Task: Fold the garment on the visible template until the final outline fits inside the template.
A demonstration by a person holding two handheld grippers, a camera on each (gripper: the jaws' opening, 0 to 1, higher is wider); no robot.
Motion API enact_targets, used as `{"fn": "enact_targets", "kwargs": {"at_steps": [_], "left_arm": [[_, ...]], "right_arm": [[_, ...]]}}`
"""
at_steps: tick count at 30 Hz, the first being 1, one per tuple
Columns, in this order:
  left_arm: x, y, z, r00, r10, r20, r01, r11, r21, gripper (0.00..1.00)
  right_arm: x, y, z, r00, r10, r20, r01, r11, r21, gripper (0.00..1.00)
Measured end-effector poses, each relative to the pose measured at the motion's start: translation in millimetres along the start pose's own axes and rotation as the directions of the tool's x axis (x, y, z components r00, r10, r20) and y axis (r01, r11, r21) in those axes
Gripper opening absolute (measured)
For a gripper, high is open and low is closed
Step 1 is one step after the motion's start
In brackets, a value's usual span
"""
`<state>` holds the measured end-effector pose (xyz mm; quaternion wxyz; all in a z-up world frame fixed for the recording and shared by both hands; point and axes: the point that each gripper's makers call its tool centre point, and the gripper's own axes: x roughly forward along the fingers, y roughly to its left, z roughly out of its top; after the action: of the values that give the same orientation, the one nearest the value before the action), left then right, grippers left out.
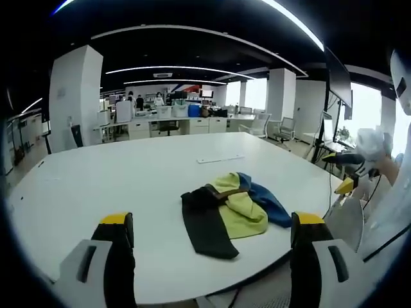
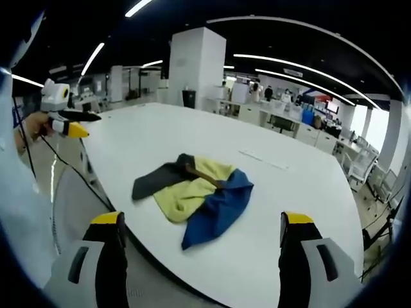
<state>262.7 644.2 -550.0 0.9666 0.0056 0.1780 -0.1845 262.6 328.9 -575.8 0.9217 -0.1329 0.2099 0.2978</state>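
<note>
the garment (image 1: 228,210) lies in a loose heap on the big white table (image 1: 128,186), close to the near edge. it is black, yellow and blue, and it is bunched up, not flat. no marked template can be made out on the table top. in the left gripper view the left gripper (image 1: 210,239) has its jaws spread wide with nothing between them, and the heap sits just ahead in the gap, a bit toward the right jaw. the black part points at this gripper and the blue part is on the far right. in the right gripper view the right gripper (image 2: 200,235) is also spread wide and bare. the garment (image 2: 196,193) lies ahead of it, a bit toward the left jaw, with the blue part nearest and the black part reaching away to the left. so the heap runs long from black end to blue end, and each gripper has its own end close by. both look about as near, so the first job is likely to pull it flat.
</note>
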Motion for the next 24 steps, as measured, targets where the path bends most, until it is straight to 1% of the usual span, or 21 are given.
{"fn": "enact_targets", "kwargs": {"at_steps": [8,14,20,24], "left_arm": [[4.8,-1.3,0.5,1.000,-0.010,-0.009,0.010,1.000,0.009,1.00],[6.3,-4.8,-2.7,0.999,-0.026,-0.028,0.027,0.999,0.024,1.00],[6.0,-7.7,-3.5,0.999,-0.039,-0.028,0.039,0.999,0.027,1.00],[5.6,-4.2,-3.2,0.999,-0.017,-0.031,0.019,0.999,0.050,1.00]], "right_arm": [[3.0,-0.4,-2.1,1.000,0.002,-0.003,-0.002,1.000,0.007,1.00],[3.8,-1.7,-2.6,1.000,0.001,-0.004,-0.001,1.000,0.012,1.00],[5.2,-0.9,-3.2,1.000,0.007,-0.008,-0.007,1.000,0.005,1.00],[5.9,-1.7,-3.8,1.000,0.006,-0.011,-0.006,1.000,-0.001,1.00]]}}
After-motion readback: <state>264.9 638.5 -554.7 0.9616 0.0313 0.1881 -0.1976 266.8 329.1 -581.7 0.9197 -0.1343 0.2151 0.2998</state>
